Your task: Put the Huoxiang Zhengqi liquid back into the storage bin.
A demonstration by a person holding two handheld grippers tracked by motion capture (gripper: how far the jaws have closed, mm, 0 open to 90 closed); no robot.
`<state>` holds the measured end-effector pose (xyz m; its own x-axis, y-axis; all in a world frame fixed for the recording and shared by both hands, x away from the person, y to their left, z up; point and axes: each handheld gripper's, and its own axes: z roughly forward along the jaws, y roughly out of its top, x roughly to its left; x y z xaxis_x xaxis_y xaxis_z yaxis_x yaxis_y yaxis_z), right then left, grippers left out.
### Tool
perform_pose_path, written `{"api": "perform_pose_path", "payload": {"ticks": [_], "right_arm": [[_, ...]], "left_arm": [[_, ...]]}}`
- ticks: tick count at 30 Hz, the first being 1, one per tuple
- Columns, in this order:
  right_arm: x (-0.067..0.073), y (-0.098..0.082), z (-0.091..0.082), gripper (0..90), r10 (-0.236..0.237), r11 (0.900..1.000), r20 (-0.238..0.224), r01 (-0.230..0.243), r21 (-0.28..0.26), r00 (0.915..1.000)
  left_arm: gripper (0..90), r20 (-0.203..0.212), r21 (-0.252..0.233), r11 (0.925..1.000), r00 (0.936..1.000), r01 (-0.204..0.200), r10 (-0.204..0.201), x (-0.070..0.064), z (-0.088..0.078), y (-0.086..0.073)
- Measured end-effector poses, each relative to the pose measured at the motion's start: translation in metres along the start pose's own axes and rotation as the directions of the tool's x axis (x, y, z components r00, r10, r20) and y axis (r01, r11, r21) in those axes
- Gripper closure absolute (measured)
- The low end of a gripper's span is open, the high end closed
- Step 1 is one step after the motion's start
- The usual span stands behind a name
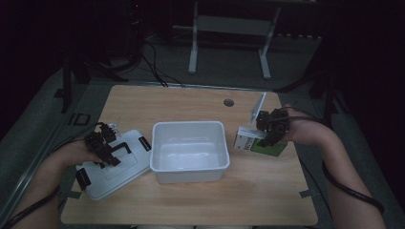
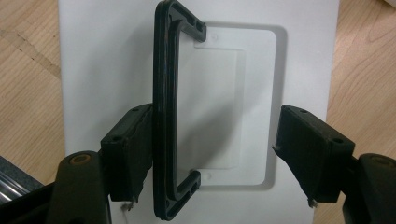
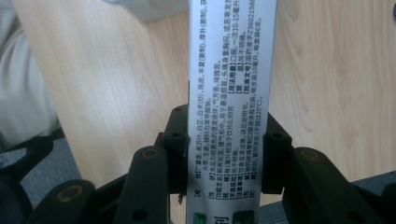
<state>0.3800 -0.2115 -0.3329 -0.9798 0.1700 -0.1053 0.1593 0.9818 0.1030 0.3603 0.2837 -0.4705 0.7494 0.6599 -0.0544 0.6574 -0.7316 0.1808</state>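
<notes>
The box (image 3: 229,93), a slim white carton printed with rows of small black text, sits pinched between the two black jaws of your right gripper (image 3: 228,161), both pads pressed flat against its long sides. In the high view that right gripper (image 1: 271,130) holds the box (image 1: 248,140) near the right edge of the table (image 1: 191,102), about midway along it, and the box shows a white end and a green face. Whether the box touches the wood you cannot tell from these pictures.

Your left gripper (image 2: 212,154) hangs over the lid (image 2: 112,60), its jaws spread. The lid's black handle (image 2: 166,112) stands up between them; the jaw at the left of the left gripper view lies right against the handle, while the other jaw stands well apart from it, over the shallow recess in the lid. In the high view your left gripper (image 1: 102,148) is above the white lid (image 1: 119,174), which lies flat near the front left corner of the table, turned at an angle to the edges, with black clips at its ends.

Between the two grippers, at the middle of the table, stands the open white tub (image 1: 188,129). The lid's nearest corner lies just beside the tub's left wall.
</notes>
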Motion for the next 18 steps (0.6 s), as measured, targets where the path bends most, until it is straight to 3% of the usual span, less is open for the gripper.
{"api": "perform_pose_path", "payload": {"ticks": [8,18], "right_arm": [[0.01,0.027,-0.023,63.6,-0.053,0.998,0.009,0.053,-0.031,0.9986],[0.022,0.065,-0.024,63.6,-0.129,0.99,-0.01,0.129,-0.05,0.9915]], "left_arm": [[28.9,-0.001,0.01,1.0,1.0,-0.001,0.001,-0.001,0.002,0.0],[28.9,-0.007,0.006,1.0,1.0,-0.002,0.002,0.0,0.001,-0.001]]}}
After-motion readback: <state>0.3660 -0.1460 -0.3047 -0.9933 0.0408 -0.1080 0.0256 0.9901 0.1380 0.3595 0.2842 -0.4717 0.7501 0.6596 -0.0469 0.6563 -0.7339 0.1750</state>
